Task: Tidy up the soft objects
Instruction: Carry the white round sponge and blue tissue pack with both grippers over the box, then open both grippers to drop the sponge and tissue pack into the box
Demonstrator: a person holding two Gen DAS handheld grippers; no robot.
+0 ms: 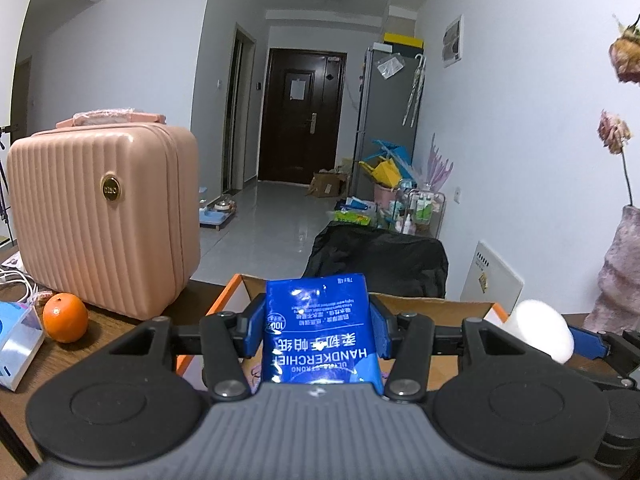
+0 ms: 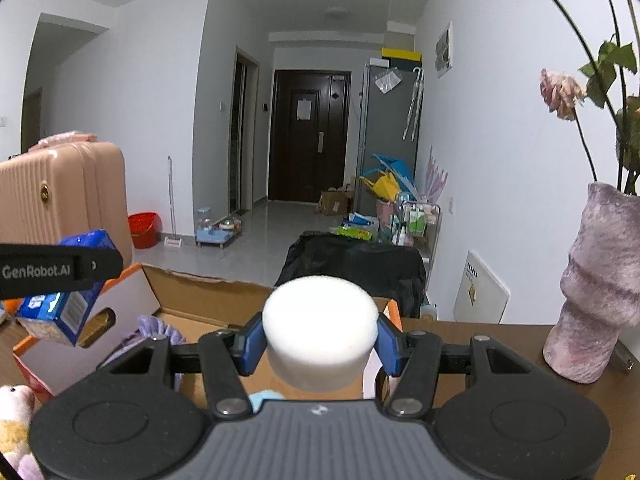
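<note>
My left gripper (image 1: pixel 320 330) is shut on a blue handkerchief tissue pack (image 1: pixel 320 320) and holds it above the open cardboard box (image 1: pixel 432 306). My right gripper (image 2: pixel 320 340) is shut on a round white sponge (image 2: pixel 320 332) over the same box (image 2: pixel 208 288). The sponge also shows at the right of the left wrist view (image 1: pixel 542 330). The tissue pack and left gripper show at the left of the right wrist view (image 2: pixel 66 304). A purple soft item (image 2: pixel 158 330) and a light blue item (image 2: pixel 266 396) lie inside the box.
A pink hard case (image 1: pixel 104 216) stands on the wooden table (image 1: pixel 104 336) at left, with an orange (image 1: pixel 65 317) and a tissue box (image 1: pixel 16 344) beside it. A pink vase (image 2: pixel 596 288) with dried roses stands right. A plush toy (image 2: pixel 16 420) sits lower left.
</note>
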